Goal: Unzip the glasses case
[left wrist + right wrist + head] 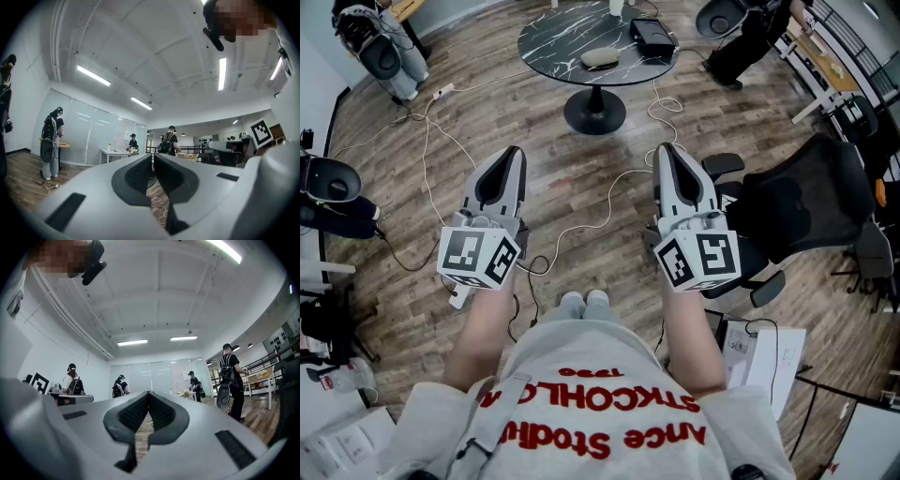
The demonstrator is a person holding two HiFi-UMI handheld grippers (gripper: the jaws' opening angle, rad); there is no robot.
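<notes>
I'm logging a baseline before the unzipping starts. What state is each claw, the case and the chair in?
left claw: shut, nothing between its jaws.
right claw: shut, nothing between its jaws.
glasses case: lying on the round table, well clear of both claws, looks closed; the zipper is too small to make out.
office chair: unoccupied.

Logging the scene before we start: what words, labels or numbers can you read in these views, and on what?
"STOCKHOLM", roughly: red print on the person's shirt, creased and distorted, so not certain; the other red lines are unreadable.
Left cube and right cube: square black-and-white code patterns, no words.
Papers on the floor: print too small to read.
Gripper views: no readable text.
</notes>
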